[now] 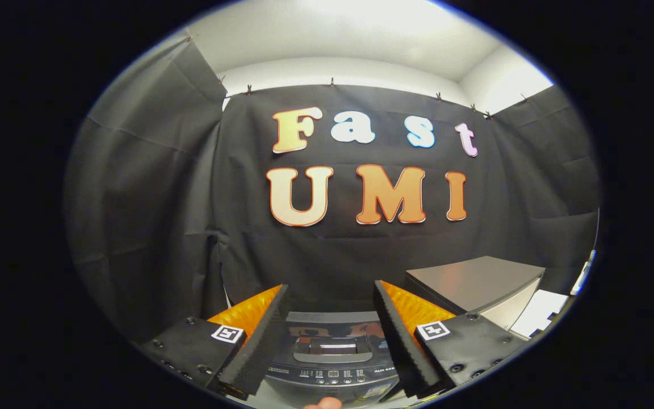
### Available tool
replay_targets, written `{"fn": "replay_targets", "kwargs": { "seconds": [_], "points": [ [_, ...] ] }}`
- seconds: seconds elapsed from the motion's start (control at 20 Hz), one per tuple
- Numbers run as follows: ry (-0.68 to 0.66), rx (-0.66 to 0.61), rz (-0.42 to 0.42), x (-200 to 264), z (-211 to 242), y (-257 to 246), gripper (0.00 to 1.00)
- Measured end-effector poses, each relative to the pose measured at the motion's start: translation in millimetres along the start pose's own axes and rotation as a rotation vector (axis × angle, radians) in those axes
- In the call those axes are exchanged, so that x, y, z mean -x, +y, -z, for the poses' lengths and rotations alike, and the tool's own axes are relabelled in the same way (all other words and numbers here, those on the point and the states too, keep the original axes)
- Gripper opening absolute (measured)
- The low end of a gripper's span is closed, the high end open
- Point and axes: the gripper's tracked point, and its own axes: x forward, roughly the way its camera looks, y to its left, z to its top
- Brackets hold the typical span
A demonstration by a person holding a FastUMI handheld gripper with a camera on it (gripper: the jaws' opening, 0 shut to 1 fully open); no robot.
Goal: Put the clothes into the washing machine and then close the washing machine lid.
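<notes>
While the tongs (331,335) gape, gripping nothing, the washing machine (332,369) (lid (332,332) down) sits below them.

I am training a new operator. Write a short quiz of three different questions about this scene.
1. True or false: the gripper holds a piece of clothing.
2. What lies below the gripper, between its fingers: (a) the washing machine, (b) a basket, (c) a sink?
3. Fill in: beyond the right finger stands a grey ____.

Key: 1. False, the gripper is open and holds nothing. 2. a. 3. box.
</notes>
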Motion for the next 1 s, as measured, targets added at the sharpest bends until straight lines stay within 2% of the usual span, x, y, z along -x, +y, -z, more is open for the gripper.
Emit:
{"fn": "replay_targets", "kwargs": {
  "seconds": [0.25,0.55,1.0],
  "points": [
    [-0.013,0.0,0.039,58.5,8.5,-18.8,0.95],
    [-0.032,-0.029,-0.011,106.5,18.2,-26.6,0.95],
    [-0.026,-0.037,-0.047,124.8,18.4,-30.3,0.96]
  ]
}}
